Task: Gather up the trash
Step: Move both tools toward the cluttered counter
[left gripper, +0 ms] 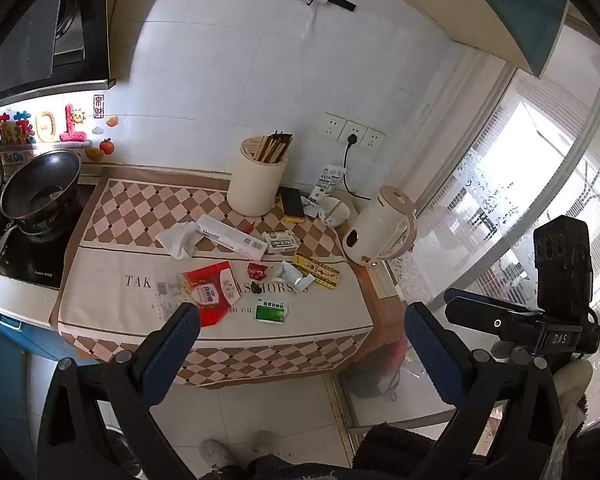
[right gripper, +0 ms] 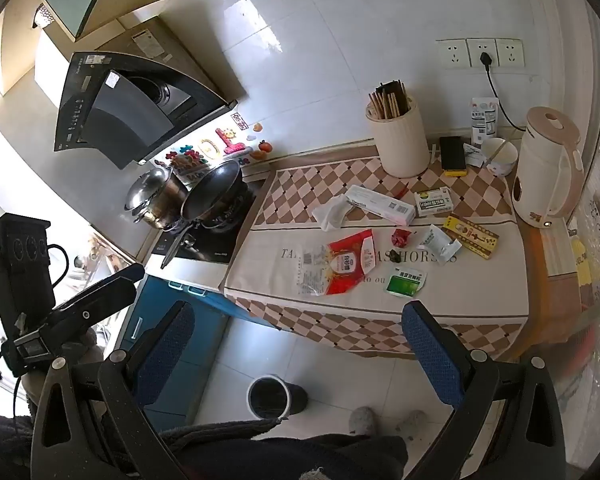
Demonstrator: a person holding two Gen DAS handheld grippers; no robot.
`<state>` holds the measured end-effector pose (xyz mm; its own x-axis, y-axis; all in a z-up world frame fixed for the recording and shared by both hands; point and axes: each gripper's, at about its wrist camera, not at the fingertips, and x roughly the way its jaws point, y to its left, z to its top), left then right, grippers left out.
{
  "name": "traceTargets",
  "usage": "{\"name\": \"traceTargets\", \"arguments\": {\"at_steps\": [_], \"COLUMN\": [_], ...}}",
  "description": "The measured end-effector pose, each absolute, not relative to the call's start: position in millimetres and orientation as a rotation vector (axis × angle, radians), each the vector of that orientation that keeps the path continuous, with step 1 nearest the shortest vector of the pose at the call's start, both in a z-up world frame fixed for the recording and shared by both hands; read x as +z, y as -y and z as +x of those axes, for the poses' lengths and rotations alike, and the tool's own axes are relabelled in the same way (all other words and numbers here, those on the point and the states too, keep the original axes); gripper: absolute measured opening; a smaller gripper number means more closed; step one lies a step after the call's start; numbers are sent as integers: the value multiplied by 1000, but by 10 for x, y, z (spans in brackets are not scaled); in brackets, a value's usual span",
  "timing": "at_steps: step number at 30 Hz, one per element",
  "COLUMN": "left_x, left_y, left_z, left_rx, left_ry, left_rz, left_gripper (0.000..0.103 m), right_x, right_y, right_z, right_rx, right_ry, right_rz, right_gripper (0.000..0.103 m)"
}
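Trash lies on the cloth-covered counter point(left gripper: 112, 304): a red and clear sugar bag point(left gripper: 210, 290) point(right gripper: 346, 266), a green sachet point(left gripper: 271, 311) point(right gripper: 406, 282), a crumpled tissue point(left gripper: 178, 238) point(right gripper: 332, 212), a long white box point(left gripper: 234, 238) point(right gripper: 382, 205), a small red wrapper point(left gripper: 257, 270) point(right gripper: 401, 237), a torn silver sachet point(left gripper: 294, 276) point(right gripper: 438, 243), a yellow packet point(left gripper: 316, 271) point(right gripper: 471, 237) and a small medicine box point(left gripper: 280, 241) point(right gripper: 434, 202). My left gripper point(left gripper: 300, 344) is open and empty before the counter's front edge. My right gripper point(right gripper: 296, 350) is open and empty, above the floor. A dark bin point(right gripper: 270, 396) stands on the floor.
A chopstick holder point(left gripper: 256, 184), a phone point(left gripper: 292, 204), a cup point(left gripper: 335, 211) and a white kettle point(left gripper: 380, 232) stand at the back and right. A wok point(left gripper: 40, 188) and a steel pot point(right gripper: 156, 200) sit on the stove at left. The person's slippers point(right gripper: 388, 420) show below.
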<state>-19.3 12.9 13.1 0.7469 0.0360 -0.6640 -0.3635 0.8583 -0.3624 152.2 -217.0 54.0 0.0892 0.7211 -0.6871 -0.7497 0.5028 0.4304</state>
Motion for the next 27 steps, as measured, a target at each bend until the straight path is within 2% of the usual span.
{"name": "traceTargets", "arguments": {"at_steps": [27], "left_x": [137], "left_y": [-115], "left_z": [-218], "left_rx": [232], "left_ry": [-697], "left_rz": [-497], "left_gripper": [103], "right_x": [541], "right_y": [2217], "right_z": [1494], "right_rx": [1093], "right_ry": [-992], "right_rz": [-42], "right_gripper": [103]}}
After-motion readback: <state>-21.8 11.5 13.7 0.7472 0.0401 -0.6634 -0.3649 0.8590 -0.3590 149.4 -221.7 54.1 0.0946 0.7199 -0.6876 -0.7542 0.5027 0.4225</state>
